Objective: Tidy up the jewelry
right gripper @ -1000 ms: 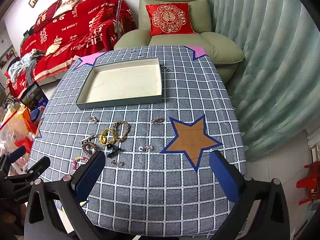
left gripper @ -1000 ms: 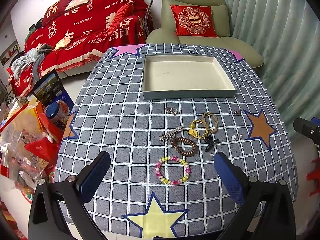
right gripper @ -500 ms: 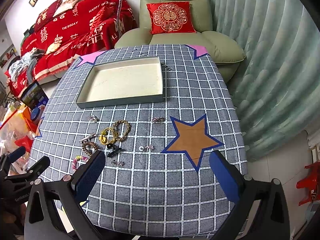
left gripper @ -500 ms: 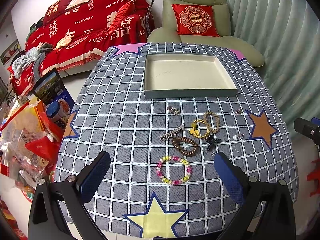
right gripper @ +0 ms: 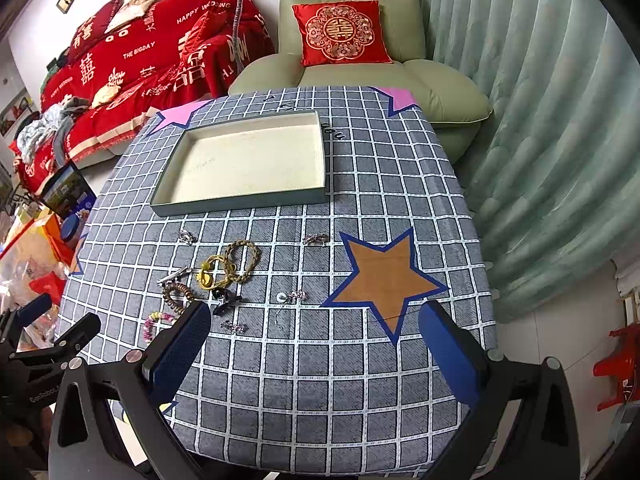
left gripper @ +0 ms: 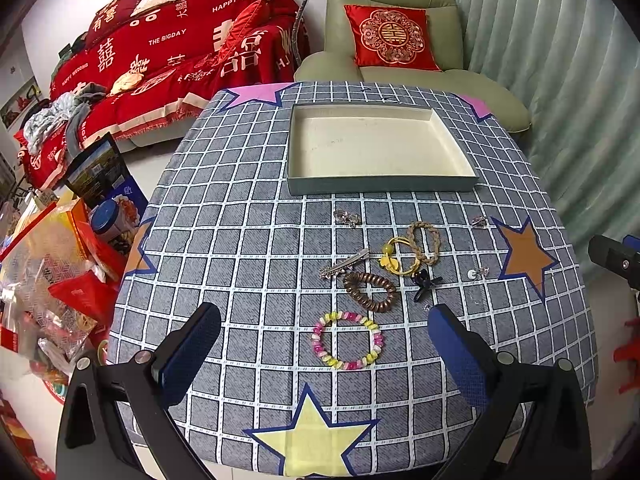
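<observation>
Both tools hover above the near edge of the counter (left gripper: 240, 208), which is covered in a grey grid cloth with coloured stars, and each has its blue-padded fingers spread wide with nothing between them: the left tool (left gripper: 324, 344) sits over the pink-and-yellow beaded bracelet (left gripper: 347, 340), while the right tool (right gripper: 316, 344) is off to the side near the brown star (right gripper: 384, 276). The jewelry lies loose on the cloth in a cluster between the tools and the shallow open box (left gripper: 380, 148), which rests toward the far side with a bare cream floor. Just beyond the beaded bracelet is a brown coil hair tie (left gripper: 370, 291), with a silver hair clip (left gripper: 344, 264) beside it, a small black claw clip (left gripper: 425, 283), a yellow hair tie (left gripper: 396, 258) overlapping a braided tan loop (left gripper: 424, 243), and a few small clear or silvery pieces (left gripper: 347, 218) scattered closer to the box, too small to identify
</observation>
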`<control>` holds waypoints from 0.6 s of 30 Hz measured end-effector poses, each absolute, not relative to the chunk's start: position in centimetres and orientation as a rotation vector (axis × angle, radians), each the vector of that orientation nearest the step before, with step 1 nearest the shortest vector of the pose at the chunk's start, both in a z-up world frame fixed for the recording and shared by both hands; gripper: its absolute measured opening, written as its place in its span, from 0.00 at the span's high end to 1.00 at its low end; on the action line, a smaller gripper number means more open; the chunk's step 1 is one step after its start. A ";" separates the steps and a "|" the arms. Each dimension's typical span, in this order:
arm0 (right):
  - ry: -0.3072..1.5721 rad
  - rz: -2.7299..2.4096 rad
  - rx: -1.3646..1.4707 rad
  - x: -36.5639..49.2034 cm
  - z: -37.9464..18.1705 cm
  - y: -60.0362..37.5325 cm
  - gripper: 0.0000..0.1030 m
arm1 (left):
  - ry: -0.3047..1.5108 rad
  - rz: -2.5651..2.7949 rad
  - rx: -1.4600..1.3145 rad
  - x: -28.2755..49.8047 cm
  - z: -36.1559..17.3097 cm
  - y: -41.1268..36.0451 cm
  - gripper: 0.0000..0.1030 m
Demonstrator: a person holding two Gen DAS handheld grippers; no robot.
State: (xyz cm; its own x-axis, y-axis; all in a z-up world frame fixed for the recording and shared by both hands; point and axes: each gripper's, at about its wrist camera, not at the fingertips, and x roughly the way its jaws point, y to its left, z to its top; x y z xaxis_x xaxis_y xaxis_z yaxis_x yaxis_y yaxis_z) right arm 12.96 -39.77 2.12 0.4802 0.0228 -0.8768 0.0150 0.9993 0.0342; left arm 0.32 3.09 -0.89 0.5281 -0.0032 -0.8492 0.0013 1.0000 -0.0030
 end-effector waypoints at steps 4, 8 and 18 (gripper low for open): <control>1.069 0.006 0.038 13.1 2.1 -39.8 0.00 | 1.016 -0.002 -0.002 0.3 -0.9 3.1 0.00; 1.070 0.005 0.038 13.0 2.1 -39.8 0.00 | 1.016 -0.003 -0.002 0.3 -0.9 3.1 0.00; 1.072 0.004 0.039 13.1 2.1 -39.8 0.00 | 1.017 -0.003 -0.002 0.4 -0.9 3.0 0.00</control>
State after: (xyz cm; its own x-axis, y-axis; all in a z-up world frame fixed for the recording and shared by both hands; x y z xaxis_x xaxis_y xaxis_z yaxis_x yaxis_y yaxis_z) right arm 13.07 -39.77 2.05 0.4782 0.0225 -0.8780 0.0157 0.9993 0.0341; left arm 0.40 2.99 -0.93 0.5257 -0.0029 -0.8507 0.0015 1.0000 -0.0025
